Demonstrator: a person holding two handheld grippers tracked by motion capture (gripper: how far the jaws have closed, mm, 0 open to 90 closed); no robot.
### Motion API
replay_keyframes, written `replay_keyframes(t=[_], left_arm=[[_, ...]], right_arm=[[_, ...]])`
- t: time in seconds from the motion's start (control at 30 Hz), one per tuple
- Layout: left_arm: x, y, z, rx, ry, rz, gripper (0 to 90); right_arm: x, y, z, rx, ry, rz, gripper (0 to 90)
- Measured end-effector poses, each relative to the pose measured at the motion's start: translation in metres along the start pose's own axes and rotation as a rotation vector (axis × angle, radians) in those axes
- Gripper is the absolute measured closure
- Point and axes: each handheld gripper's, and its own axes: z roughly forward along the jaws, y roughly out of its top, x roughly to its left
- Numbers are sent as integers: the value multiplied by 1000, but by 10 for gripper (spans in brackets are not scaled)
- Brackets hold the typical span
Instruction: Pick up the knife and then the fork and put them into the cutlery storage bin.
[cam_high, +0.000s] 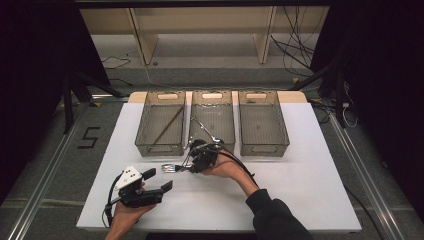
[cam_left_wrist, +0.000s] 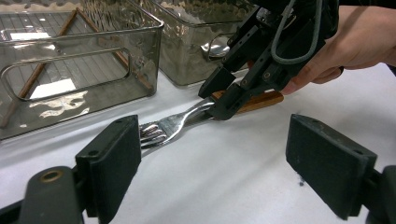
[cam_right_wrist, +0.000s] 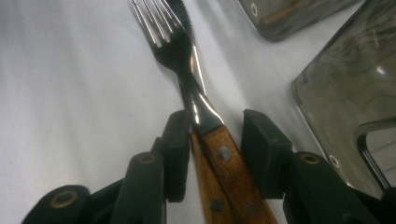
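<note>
Steel fork (cam_right_wrist: 175, 44) with riveted brown wooden handle.

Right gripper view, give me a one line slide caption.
Right gripper straddling the wooden handles of a fork and knife on the white table.

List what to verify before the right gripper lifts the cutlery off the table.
1. Handles between the jaws: ok. The wooden handles of the fork and the knife both sit inside the right gripper.
2. Both pads pressing: not ok. One pad touches the wood, and a gap shows at the other.
3. Fork apart from knife: not ok. The fork lies on top of the knife, so a squeeze would probably take both.
4. Left gripper out of the way: ok. It is open, holds nothing, and is short of the tines.
5. Which bin suits them: cannot tell.
</note>
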Motion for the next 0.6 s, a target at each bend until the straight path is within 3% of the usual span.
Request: replay_keyframes(t=[0.13, 0.6], left_arm=[[0, 0, 0, 0, 0, 1, 178], [0, 0, 0, 3, -1, 1, 178]], right_arm=[[4, 1, 0, -1, -1, -32, 724], [11, 0, 0, 0, -32, -145, 763]])
